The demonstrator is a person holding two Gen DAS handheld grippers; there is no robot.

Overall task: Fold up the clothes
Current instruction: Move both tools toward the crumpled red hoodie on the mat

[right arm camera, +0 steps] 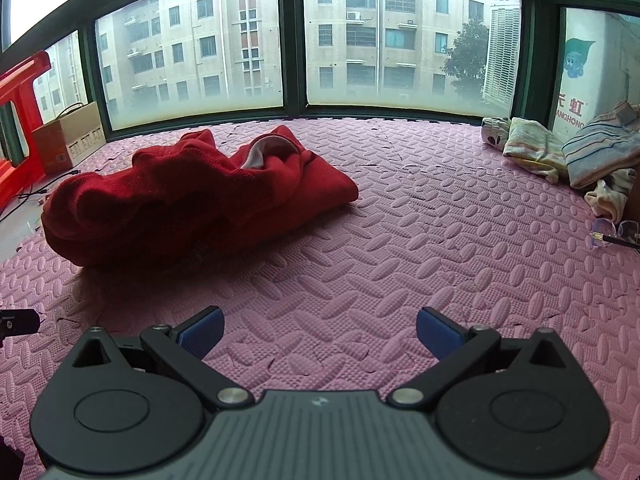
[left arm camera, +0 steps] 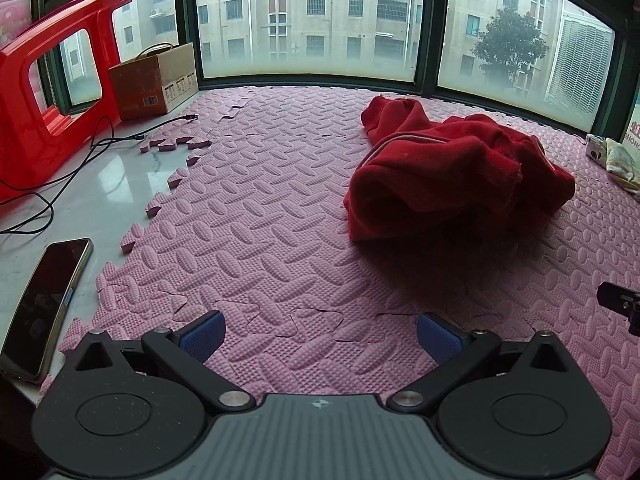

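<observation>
Left hand-held gripper (left arm camera: 320, 338), right hand-held gripper (right arm camera: 318, 334) both wide, empty. Red sweater (right arm camera: 188, 196) crumpled on foam mat (right arm camera: 420, 240); likely hem nearest. Spread flat before folding.

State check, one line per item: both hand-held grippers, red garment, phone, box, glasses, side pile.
Left hand-held gripper: open, empty, above mat.
Right hand-held gripper: open, empty.
Red garment: crumpled heap, unfolded, untouched.
Phone: screen dark, lying flat.
Cardboard box: flaps open.
Glasses: lying on mat.
Side pile of cloths: loosely heaped.

"元虹" and "ANGHONG" in red on the white sign (right arm camera: 570, 114).
</observation>
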